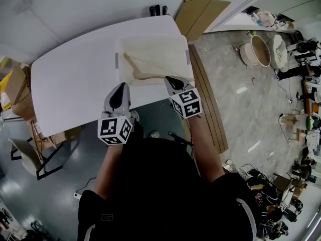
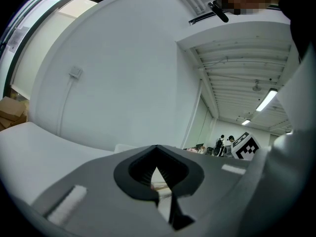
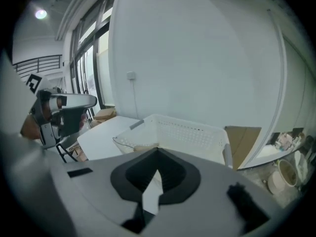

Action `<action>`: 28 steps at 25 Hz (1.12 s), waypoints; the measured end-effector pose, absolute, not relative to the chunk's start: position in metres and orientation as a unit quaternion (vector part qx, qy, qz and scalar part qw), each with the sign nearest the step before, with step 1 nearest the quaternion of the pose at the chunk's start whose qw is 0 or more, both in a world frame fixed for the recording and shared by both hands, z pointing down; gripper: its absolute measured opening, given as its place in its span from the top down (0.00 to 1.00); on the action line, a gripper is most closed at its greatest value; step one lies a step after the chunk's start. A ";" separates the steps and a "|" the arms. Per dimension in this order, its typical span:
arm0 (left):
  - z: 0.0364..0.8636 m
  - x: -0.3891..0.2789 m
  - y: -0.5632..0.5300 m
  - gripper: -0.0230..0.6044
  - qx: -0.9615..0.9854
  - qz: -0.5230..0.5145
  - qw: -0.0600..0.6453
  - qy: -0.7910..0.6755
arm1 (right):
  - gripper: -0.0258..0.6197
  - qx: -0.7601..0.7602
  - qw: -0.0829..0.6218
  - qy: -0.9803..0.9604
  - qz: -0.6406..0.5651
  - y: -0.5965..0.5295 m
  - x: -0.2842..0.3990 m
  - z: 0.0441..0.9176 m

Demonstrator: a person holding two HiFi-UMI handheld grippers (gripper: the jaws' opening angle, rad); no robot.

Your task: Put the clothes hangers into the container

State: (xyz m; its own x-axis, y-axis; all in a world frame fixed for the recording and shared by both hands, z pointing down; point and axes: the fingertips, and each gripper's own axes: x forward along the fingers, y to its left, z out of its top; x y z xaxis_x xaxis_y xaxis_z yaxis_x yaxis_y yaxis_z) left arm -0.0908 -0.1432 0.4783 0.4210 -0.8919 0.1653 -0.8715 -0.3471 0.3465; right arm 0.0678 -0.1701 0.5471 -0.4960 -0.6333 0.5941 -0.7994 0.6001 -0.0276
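Observation:
A white perforated container (image 1: 176,43) stands on the far right part of the white table (image 1: 70,79). A wooden clothes hanger (image 1: 145,68) lies inside it, along its near side. My left gripper (image 1: 120,88) hovers over the table's near edge, just left of the container's near corner, jaws shut and empty. My right gripper (image 1: 171,80) is at the container's near rim, also shut with nothing in it. In the right gripper view, the container (image 3: 187,131) is just ahead of the shut right gripper (image 3: 158,156), with a piece of the hanger (image 3: 144,147) showing. The left gripper (image 2: 157,151) faces a white wall.
Cardboard boxes (image 1: 14,90) sit left of the table and a cardboard sheet (image 1: 199,13) leans behind it. Wooden boards (image 1: 206,99) lie on the floor along the table's right side. A chair (image 1: 27,157) stands at the near left. A round tub (image 1: 257,51) is far right.

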 end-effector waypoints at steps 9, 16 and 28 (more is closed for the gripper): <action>0.468 -0.066 -0.112 0.95 0.829 -0.023 0.182 -0.528 | 0.94 0.471 0.172 -0.848 0.170 -0.135 0.083 0.513; 0.463 -0.038 -0.081 0.95 0.837 -0.020 0.174 -0.518 | 0.94 0.501 0.135 -0.840 0.155 -0.105 0.108 0.489; 0.461 -0.009 -0.029 0.95 0.841 -0.016 0.161 -0.516 | 0.94 0.535 0.094 -0.830 0.128 -0.044 0.136 0.461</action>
